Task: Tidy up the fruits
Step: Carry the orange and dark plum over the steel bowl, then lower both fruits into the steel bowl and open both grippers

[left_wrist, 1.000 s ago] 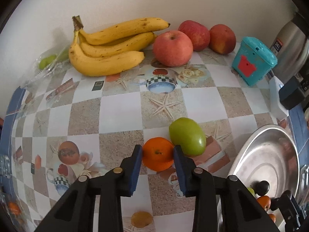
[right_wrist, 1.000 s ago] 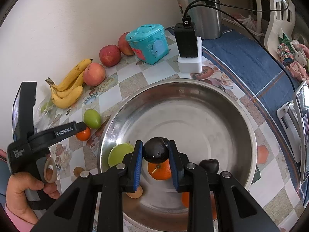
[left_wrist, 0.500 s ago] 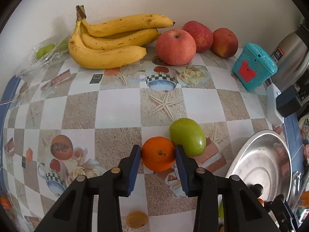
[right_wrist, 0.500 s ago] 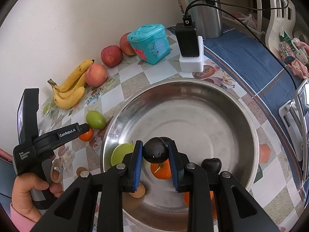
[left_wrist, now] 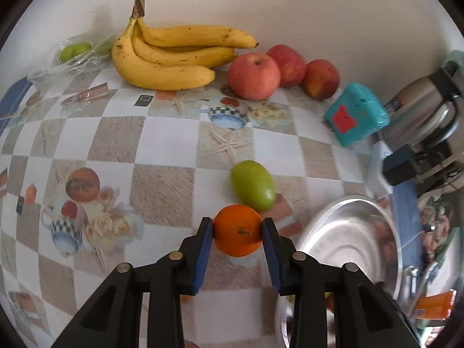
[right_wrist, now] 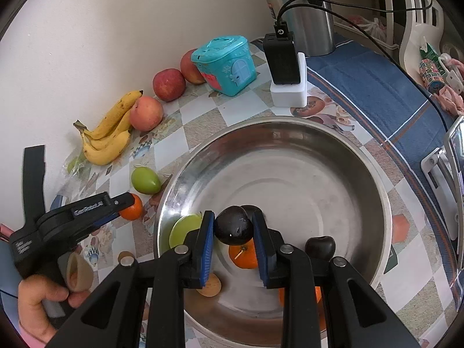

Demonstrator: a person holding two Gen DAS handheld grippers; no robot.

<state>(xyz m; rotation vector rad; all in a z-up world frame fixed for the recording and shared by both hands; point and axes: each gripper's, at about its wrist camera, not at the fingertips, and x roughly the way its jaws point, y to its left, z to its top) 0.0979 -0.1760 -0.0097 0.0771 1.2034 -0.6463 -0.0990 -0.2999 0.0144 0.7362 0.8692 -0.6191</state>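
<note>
Grippers (left_wrist: 237, 230) (right_wrist: 233, 229): one orange (left_wrist: 237, 231), one dark plum (right_wrist: 234, 229).

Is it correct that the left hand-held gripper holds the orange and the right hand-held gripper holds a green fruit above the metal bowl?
Not quite. The right hand-held gripper holds a dark, nearly black fruit, not a green one; the right wrist view shows it above the metal bowl. The rest stands: the left hand-held gripper is shut on the orange, as the left wrist view shows.
</note>
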